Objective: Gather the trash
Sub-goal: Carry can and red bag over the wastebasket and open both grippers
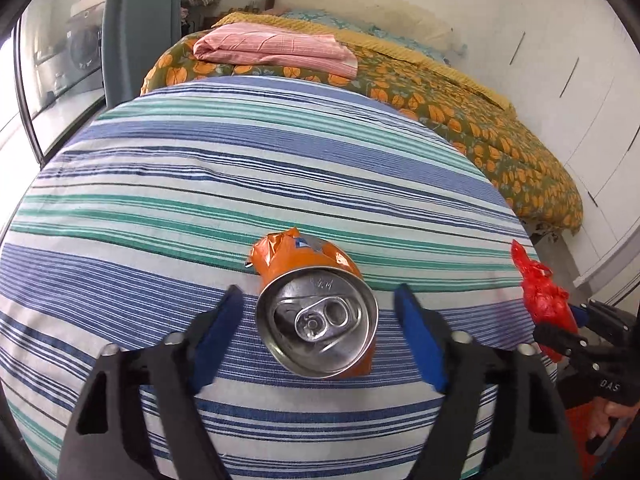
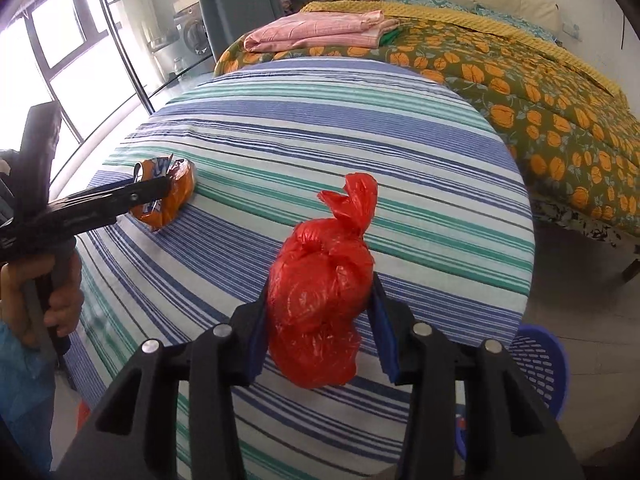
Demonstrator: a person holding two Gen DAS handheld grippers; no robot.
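Note:
A crushed orange soda can [image 1: 316,312] lies on its side on the striped tablecloth [image 1: 200,168], its silver top facing me. My left gripper [image 1: 320,300] is open, its blue pads on either side of the can with gaps. The can also shows in the right wrist view [image 2: 170,196], partly hidden by the left gripper's finger. My right gripper [image 2: 320,296] is shut on a knotted red plastic bag [image 2: 320,288], held above the table. The red bag [image 1: 544,296] also appears at the right edge of the left wrist view.
A round table with a striped cloth [image 2: 360,128] fills both views. A blue perforated basket [image 2: 540,360] stands on the floor at its right. A bed with an orange-flowered cover [image 2: 540,92] and folded pink cloth [image 1: 272,46] lies behind. Windows are on the left.

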